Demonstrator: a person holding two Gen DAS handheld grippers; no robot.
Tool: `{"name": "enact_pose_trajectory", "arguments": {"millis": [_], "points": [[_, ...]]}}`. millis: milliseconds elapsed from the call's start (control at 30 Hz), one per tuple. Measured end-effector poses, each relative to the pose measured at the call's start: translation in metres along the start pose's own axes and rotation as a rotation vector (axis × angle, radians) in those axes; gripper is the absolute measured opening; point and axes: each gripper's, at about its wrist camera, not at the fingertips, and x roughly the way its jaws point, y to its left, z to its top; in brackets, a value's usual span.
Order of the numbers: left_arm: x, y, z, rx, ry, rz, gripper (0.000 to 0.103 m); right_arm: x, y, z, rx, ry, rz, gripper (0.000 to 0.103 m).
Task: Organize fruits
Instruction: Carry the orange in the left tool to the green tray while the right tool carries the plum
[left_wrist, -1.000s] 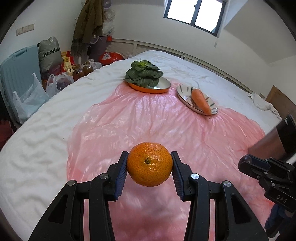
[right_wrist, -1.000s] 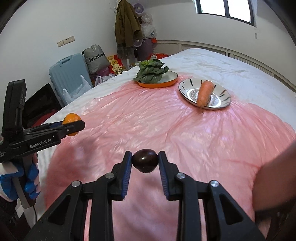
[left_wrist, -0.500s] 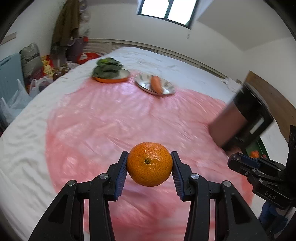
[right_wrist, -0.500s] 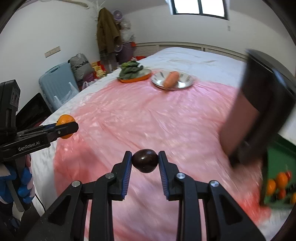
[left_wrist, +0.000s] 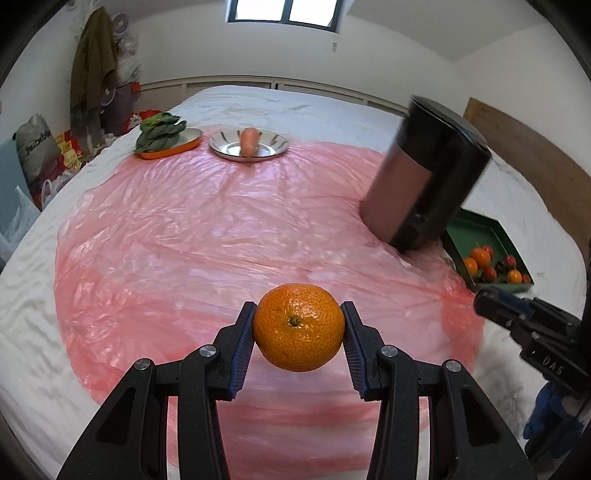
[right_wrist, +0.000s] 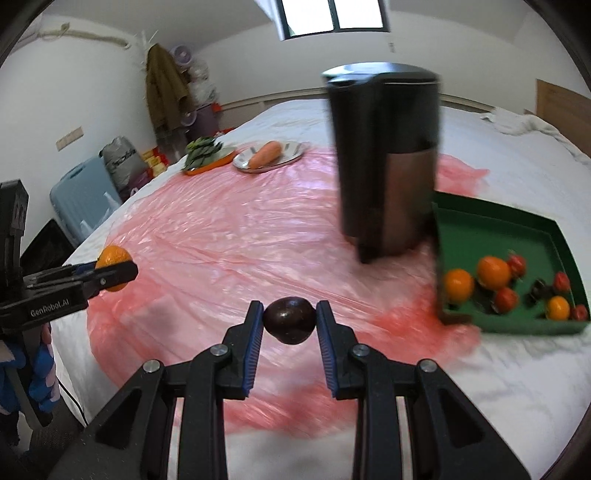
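My left gripper (left_wrist: 298, 326) is shut on an orange mandarin (left_wrist: 298, 326), held above the pink plastic sheet (left_wrist: 207, 236) on the bed. My right gripper (right_wrist: 290, 320) is shut on a dark purple round fruit (right_wrist: 290, 320). A green tray (right_wrist: 517, 229) lies to the right on the bed and holds several oranges (right_wrist: 493, 272) and small red fruits (right_wrist: 506, 299). In the left wrist view the tray (left_wrist: 476, 225) sits behind the right gripper's body (left_wrist: 532, 328). The left gripper with its mandarin (right_wrist: 112, 263) shows at the left of the right wrist view.
A tall black and brown cylinder appliance (right_wrist: 384, 162) stands on the sheet beside the tray. Far back sit an orange plate of leafy greens (left_wrist: 162, 134) and a metal plate with a carrot (left_wrist: 249, 142). A suitcase (right_wrist: 83, 192) and bags stand left of the bed.
Both grippers have swung to the right across the bed with their fruits still held. The cylinder appliance and the green tray have come into view; the far plates have shifted left.
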Motion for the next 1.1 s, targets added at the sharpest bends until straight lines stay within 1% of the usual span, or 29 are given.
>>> {"name": "enact_pose_trajectory", "arguments": {"millis": [300, 500, 600, 800, 967, 1100], "points": [[0.003, -0.067, -0.006, 0.105, 0.023, -0.017, 0.040, -0.038, -0.051, -0.022, 0.082, -0.046, -0.044, 0.021], [0.011, -0.103, -0.012, 0.160, 0.048, -0.028, 0.040, -0.045, -0.078, -0.033, 0.113, -0.054, -0.083, 0.021], [0.016, -0.125, -0.012, 0.194, 0.055, -0.055, 0.040, -0.045, -0.095, -0.035, 0.137, -0.057, -0.100, 0.021], [0.030, -0.181, -0.002, 0.267, 0.062, -0.142, 0.040, -0.049, -0.144, -0.040, 0.182, -0.064, -0.157, 0.021], [0.056, -0.233, 0.014, 0.329, 0.071, -0.215, 0.040, -0.043, -0.197, -0.038, 0.225, -0.052, -0.208, 0.021], [0.085, -0.272, 0.033, 0.366, 0.068, -0.248, 0.040, -0.036, -0.234, -0.024, 0.245, -0.058, -0.249, 0.021]]}}
